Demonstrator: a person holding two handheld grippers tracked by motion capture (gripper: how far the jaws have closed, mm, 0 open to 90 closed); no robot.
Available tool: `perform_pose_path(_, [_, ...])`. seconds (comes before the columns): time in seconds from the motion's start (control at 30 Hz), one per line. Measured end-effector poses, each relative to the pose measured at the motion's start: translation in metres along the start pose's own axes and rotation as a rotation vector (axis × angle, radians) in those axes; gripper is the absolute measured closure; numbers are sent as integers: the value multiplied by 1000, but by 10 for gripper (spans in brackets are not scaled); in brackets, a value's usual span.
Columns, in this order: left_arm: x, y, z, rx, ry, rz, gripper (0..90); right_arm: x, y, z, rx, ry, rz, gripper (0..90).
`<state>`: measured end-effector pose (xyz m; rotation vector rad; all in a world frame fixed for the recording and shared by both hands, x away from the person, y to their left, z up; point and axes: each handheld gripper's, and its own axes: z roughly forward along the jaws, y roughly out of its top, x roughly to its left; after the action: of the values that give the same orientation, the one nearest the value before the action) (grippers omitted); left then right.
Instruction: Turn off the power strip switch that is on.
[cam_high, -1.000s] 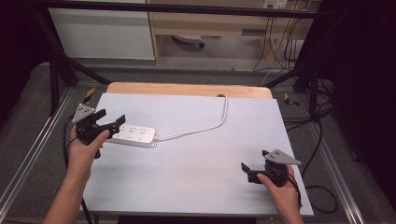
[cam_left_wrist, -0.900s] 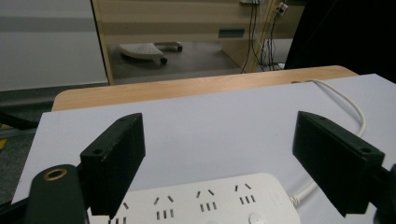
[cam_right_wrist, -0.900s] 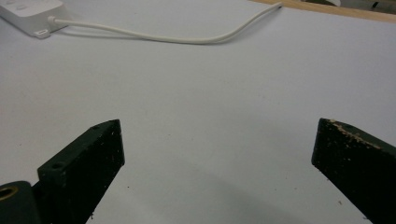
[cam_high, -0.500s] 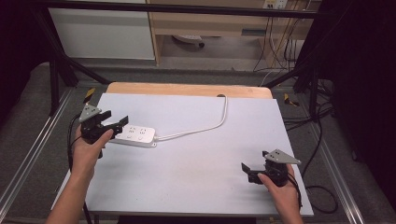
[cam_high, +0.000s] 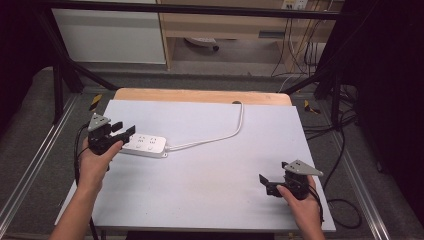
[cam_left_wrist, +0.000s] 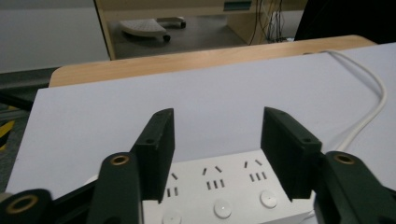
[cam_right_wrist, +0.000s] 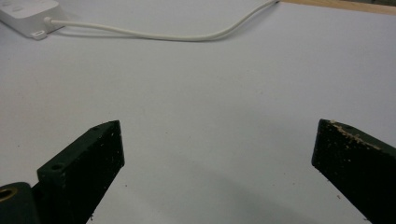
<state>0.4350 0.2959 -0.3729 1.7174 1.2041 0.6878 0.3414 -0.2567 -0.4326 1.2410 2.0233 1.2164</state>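
My left gripper (cam_high: 125, 132), a matt black two-jaw tool topped by a grey three-cornered plate, sits at the left end of the white, flat, oblong plastic power strip (cam_high: 145, 145). In the left gripper view my two blocky black fingers (cam_left_wrist: 156, 144) straddle the strip (cam_left_wrist: 224, 191) crosswise, one on each long side of it; they have just been closing in and stand half-wide, and I cannot tell whether the pads already press its smooth sides. The strip's top carries rows of small dark socket slots and round, slightly domed white buttons. It lies flat on the pale grey, smooth matt sheet (cam_high: 210, 170) that covers the table, near the sheet's left edge. From the strip's right end a round white rubbery cable (cam_high: 215, 140) runs rightward in a soft curve, then bends up towards the bare light-wood strip of tabletop (cam_high: 200, 95) at the far edge. Well apart, near the front right corner of the sheet, my right gripper (cam_high: 268, 184) of the same black build rests low over the bare sheet; in the right gripper view its fingers (cam_right_wrist: 88, 163) gape wide with nothing between them, the right one dusted with pale specks
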Motion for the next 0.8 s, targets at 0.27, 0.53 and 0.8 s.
perform_pose_path(0.27, [4, -4, 4, 29, -22, 11, 716, 1, 0, 0, -1, 3, 0, 31])
perform_pose_path(0.53, [9, -13, 10, 64, -40, -5, 863, 1, 1, 0, -2, 8, 4, 30])
perform_pose_path(0.8, [9, -19, 14, 85, -66, -14, 900, 0, 1, 0, 0, 13, 6, 30])
